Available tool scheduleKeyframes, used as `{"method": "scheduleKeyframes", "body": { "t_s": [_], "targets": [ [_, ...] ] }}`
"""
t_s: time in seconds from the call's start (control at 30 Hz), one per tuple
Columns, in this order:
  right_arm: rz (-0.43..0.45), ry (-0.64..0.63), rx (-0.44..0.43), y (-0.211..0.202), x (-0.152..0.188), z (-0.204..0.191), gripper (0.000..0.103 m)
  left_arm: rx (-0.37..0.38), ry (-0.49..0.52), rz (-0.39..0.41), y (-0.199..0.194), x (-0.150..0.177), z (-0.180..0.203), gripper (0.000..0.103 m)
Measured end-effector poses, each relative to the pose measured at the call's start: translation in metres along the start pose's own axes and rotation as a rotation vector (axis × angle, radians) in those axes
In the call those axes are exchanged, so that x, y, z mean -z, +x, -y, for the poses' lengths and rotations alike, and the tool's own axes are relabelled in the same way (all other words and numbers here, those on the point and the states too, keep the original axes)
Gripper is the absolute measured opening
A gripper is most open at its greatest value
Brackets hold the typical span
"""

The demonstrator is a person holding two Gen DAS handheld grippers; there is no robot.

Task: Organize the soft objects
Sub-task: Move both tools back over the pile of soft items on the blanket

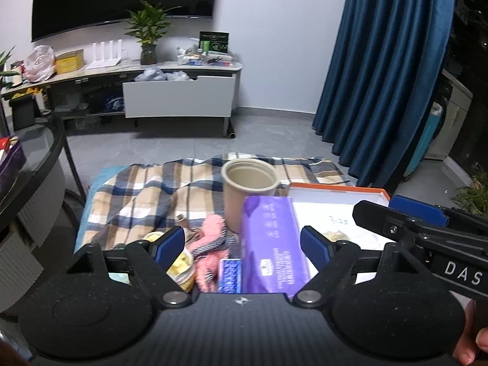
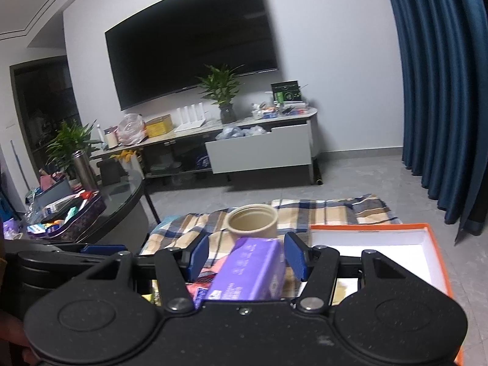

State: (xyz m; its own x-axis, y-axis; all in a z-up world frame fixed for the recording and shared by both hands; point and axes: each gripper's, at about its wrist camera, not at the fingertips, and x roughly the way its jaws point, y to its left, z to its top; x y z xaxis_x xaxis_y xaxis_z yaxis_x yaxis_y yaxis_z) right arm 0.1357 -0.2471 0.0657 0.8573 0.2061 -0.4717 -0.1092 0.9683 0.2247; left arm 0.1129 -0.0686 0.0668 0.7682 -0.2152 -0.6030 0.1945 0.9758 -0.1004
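A purple tissue pack [image 1: 270, 244] lies on a plaid cloth [image 1: 146, 195], beside a pink soft toy [image 1: 210, 238] and in front of a beige cup [image 1: 248, 192]. My left gripper [image 1: 242, 244] is open, its blue pads either side of the pack and toy without touching. In the right wrist view my right gripper [image 2: 247, 254] is open around the purple pack [image 2: 250, 271], with the cup [image 2: 252, 221] behind it. The right gripper also shows in the left wrist view [image 1: 418, 222], over the orange-rimmed white box [image 1: 335, 201].
An orange-rimmed white box [image 2: 396, 247] sits right of the cloth. A glass table [image 2: 122, 204] with clutter stands to the left. A TV cabinet [image 1: 180, 91] with an open drawer is at the back wall. Blue curtains [image 1: 390, 61] hang on the right.
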Motion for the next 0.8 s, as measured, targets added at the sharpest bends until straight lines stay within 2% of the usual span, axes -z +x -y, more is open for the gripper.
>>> {"method": "scheduleKeyframes", "body": {
  "t_s": [0.57,0.8],
  "targets": [
    [-0.054,-0.061,-0.087,0.025,0.009,-0.044,0.067,-0.057,-0.075,-0.002,-0.011,0.008,-0.046,0.086],
    [-0.095,-0.099,-0.128,0.033,0.026,-0.060,0.067,-0.124,-0.094,-0.025,-0.012,0.025,-0.074,0.086]
  ]
}}
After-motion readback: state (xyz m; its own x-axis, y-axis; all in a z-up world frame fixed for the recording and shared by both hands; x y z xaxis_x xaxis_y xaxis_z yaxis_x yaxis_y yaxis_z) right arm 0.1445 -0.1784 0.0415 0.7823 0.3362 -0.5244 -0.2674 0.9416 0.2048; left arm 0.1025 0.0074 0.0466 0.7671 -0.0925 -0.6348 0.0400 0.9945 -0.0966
